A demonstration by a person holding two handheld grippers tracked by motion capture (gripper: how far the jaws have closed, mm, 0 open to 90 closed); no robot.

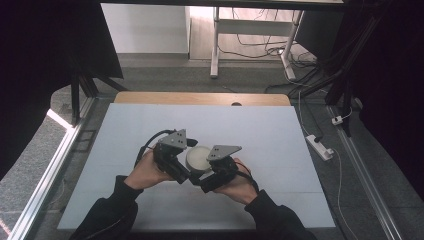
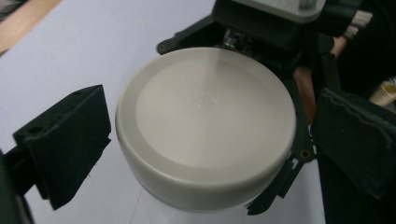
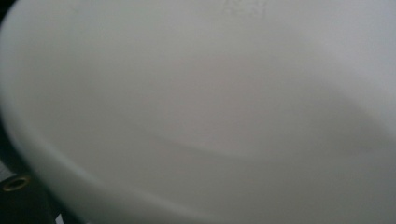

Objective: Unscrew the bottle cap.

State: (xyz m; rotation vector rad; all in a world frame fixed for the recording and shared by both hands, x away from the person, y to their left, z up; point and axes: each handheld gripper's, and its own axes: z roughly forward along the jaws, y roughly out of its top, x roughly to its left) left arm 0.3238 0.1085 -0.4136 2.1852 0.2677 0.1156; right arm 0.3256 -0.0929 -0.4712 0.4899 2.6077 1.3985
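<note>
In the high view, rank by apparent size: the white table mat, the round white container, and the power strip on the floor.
1. White table mat, by far the largest.
2. Round white container, between the two grippers.
3. Power strip: looks about the same; it lies lower, farther from the camera, so this ranking is unsure.

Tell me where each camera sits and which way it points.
High view: above the person's side, looking forward and down on the table; forearms, both hands, left gripper and right gripper show.
Left gripper view: on that gripper, facing the lid between its open jaws.
Right gripper view: pressed close against the lid.
All three share the lid.
</note>
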